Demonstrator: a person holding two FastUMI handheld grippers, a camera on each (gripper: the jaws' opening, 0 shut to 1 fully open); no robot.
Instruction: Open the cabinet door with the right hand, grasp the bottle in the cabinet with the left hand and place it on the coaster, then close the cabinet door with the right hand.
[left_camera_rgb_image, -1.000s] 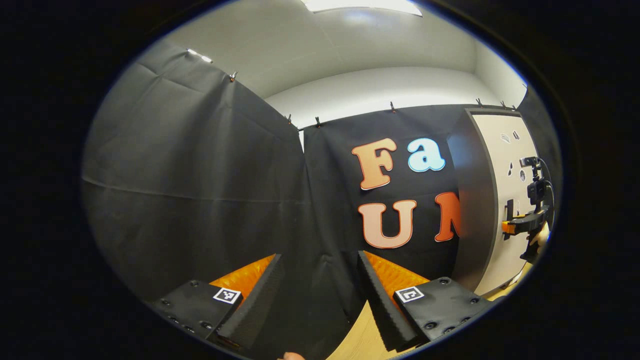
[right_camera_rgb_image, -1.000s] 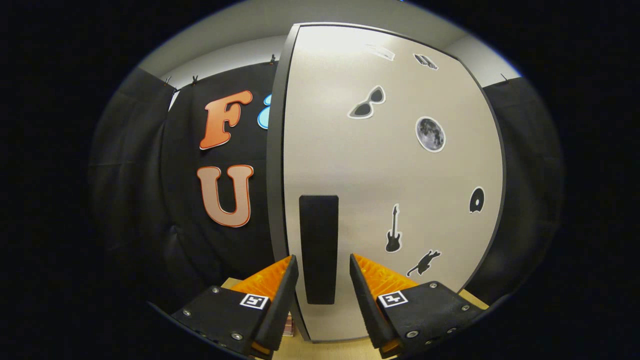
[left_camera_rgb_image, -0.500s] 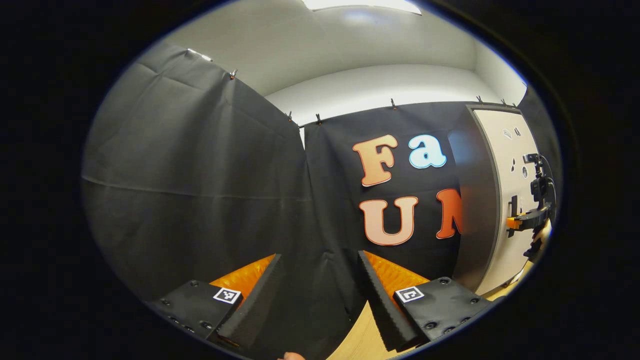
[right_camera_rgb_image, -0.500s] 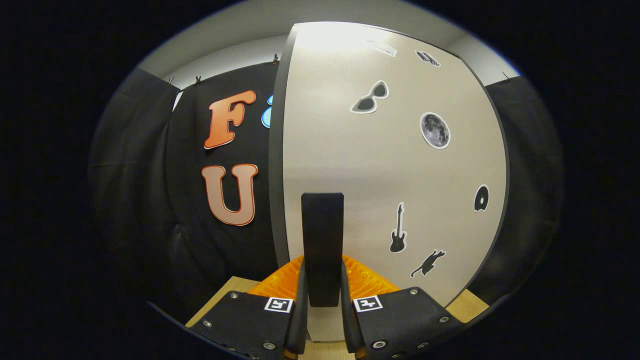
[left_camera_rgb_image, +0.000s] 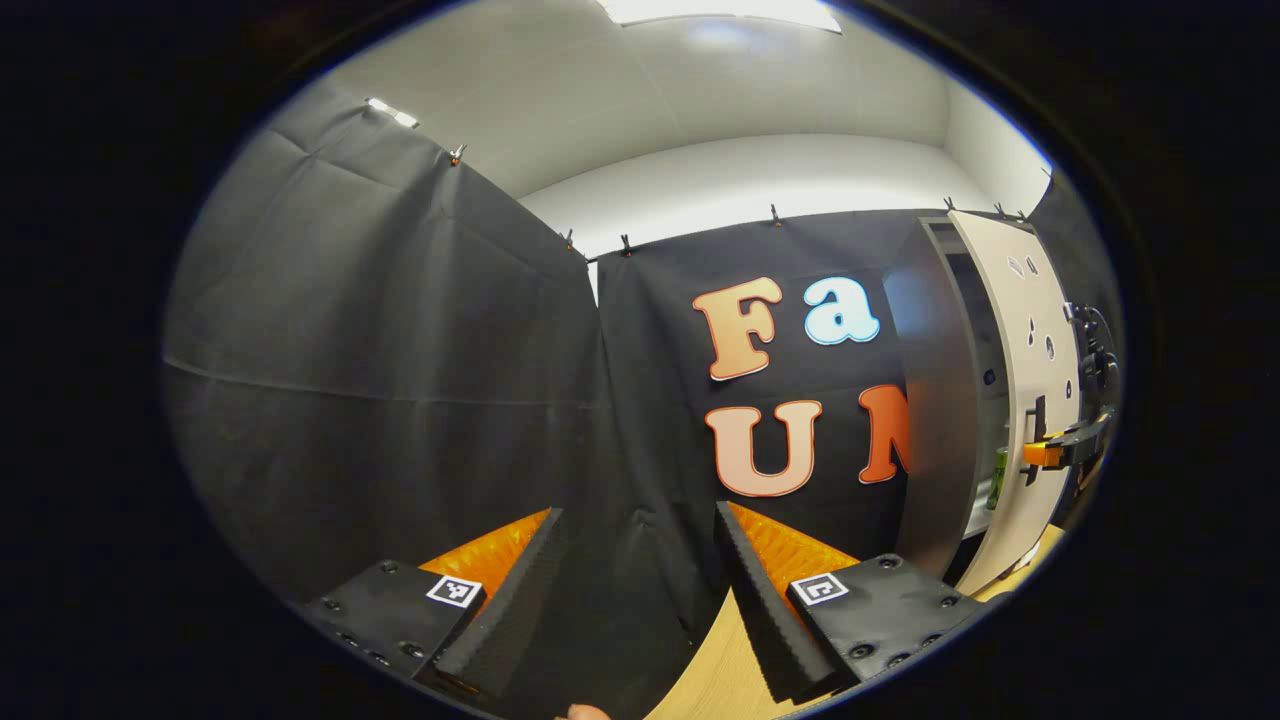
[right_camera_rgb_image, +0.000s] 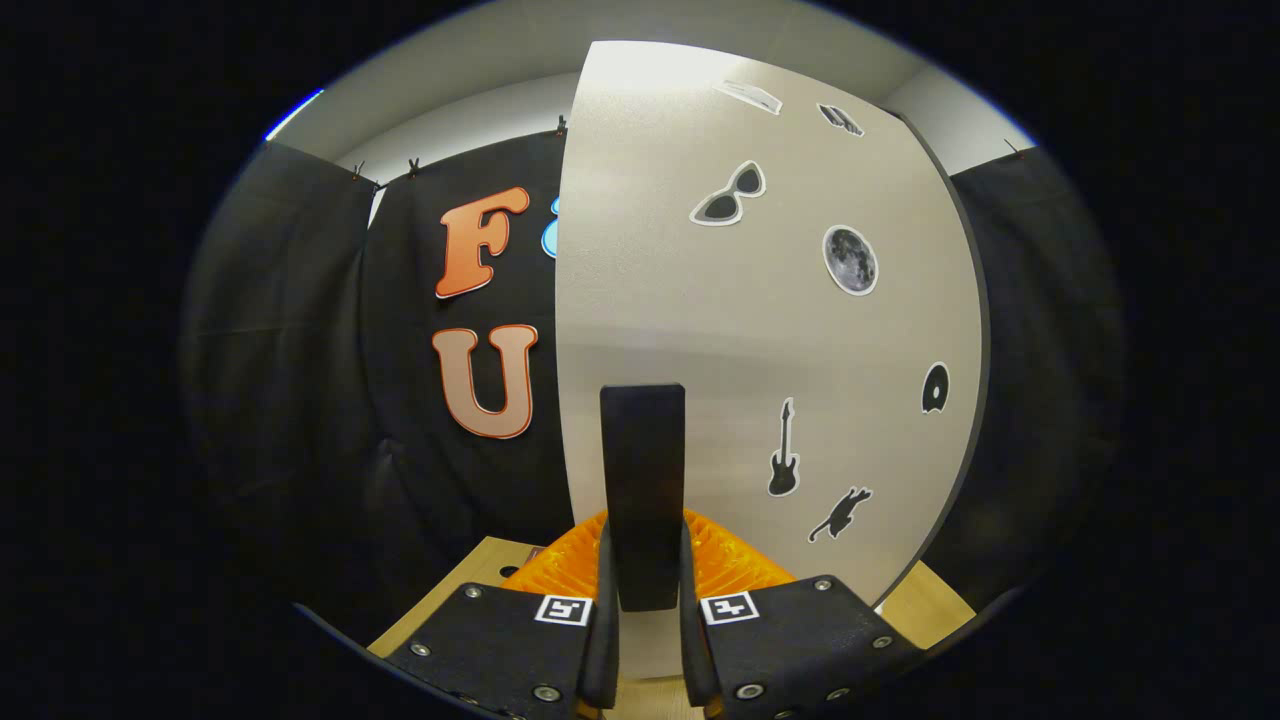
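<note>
While your right claw (right_camera_rgb_image: 645, 640) pinches the flat black upright handle (right_camera_rgb_image: 643, 480) between both fingers, the pale beige matt cabinet door (right_camera_rgb_image: 760, 330) stands part-way swung, so you are in step one, the opening, and it is not finished. In the left gripper view the door (left_camera_rgb_image: 1030, 380) shows edge-on, angled off the dark grey cabinet carcass (left_camera_rgb_image: 925, 400), with a narrow slot of interior between them; the right claw (left_camera_rgb_image: 1045, 455) sits at the handle there, far off at the frame's edge. Inside that slot, low on a shelf, a small green upright shape (left_camera_rgb_image: 997, 478) is likely the bottle; too small to tell its cap or material. The coaster I cannot place from these views. Your left claw (left_camera_rgb_image: 635, 590) hangs wide and empty over the light wood worktop (left_camera_rgb_image: 710, 680), pointed at the black cloth wall rather than at the cabinet. Judgement on the next move: keep the pull along the door's arc, hinge on its far side, until the gap is broad enough for the left claw to pass square to the shelf; then swing the left claw round toward the opening. Surfaces: door smooth, laminate-like, dotted with flat black-and-grey stickers (sunglasses, moon, guitar); handle a plain slab, straight-sided, good for a flat pinch. Finger pads are ribbed, which should hold against the handle's smooth faces.
</note>
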